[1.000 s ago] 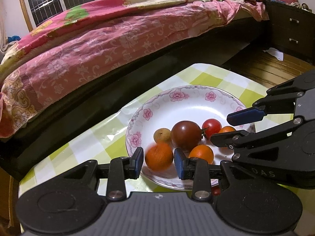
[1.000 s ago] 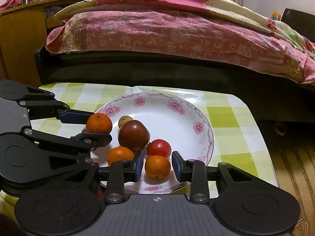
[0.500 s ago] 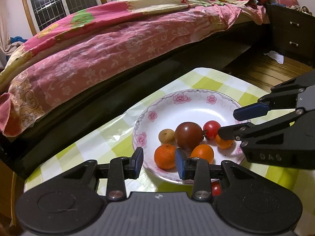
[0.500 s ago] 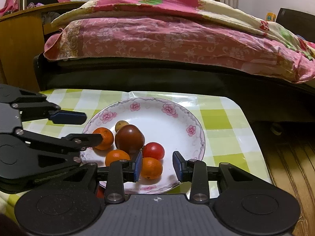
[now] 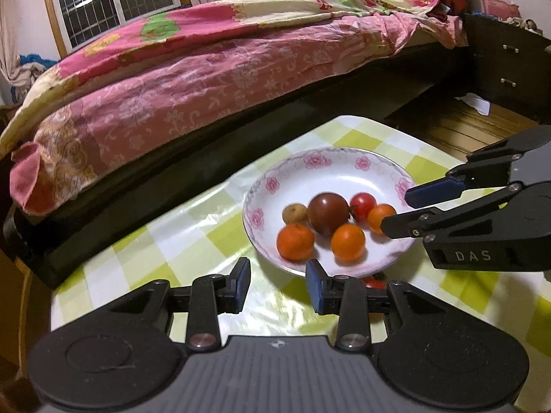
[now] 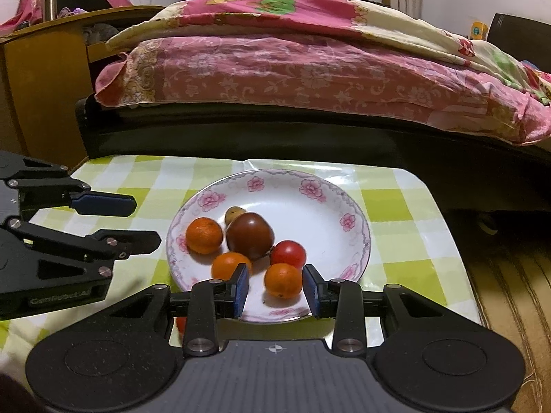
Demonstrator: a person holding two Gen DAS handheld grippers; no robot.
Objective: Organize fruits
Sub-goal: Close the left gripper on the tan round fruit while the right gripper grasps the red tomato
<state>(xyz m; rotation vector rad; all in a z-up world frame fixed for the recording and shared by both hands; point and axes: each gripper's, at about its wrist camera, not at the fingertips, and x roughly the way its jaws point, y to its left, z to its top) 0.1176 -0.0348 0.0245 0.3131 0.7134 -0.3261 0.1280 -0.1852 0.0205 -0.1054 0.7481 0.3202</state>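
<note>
The right hand-held gripper (image 5: 399, 210) body reads "DAS".

Bed (image 5: 213, 69) under pink floral quilt, barred window (image 5: 113, 3) behind, dark drawer cabinet (image 5: 506, 65), wooden floor (image 6: 513, 296).

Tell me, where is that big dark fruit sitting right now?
The big dark fruit sits in the flowered plate, near its middle in the right wrist view, touching the small yellowish fruit behind it, with oranges left and in front.
</note>
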